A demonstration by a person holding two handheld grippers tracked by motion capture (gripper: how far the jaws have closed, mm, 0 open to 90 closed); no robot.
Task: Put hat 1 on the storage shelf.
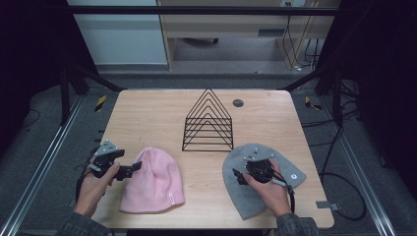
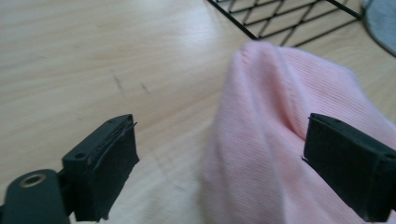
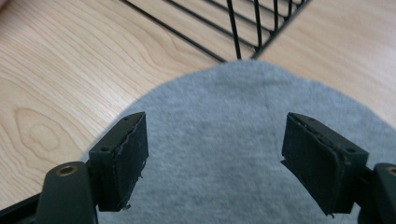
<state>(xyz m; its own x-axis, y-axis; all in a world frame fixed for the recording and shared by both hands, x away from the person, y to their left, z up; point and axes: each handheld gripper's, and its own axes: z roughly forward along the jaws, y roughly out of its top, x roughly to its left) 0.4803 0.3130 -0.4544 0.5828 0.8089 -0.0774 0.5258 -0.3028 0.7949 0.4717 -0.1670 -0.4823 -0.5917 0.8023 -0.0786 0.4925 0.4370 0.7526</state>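
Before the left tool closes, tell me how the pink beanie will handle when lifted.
The pink beanie is ribbed knit lying in soft folds, so it will probably droop from the pinch. It looks light. The fabric seems unlikely to slip, and pushing would probably bunch it.

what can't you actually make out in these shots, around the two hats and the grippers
- Grey knitted beanie: in the high view the right gripper and its hand cover its middle.
- Pink knitted beanie: in the left gripper view the bottom and right edges cut it off, and the near fabric is blurred.
- Small tags on both beanies: too small to read in the high view.
- Black wire triangular rack: the top edge of the right gripper view cuts it off.
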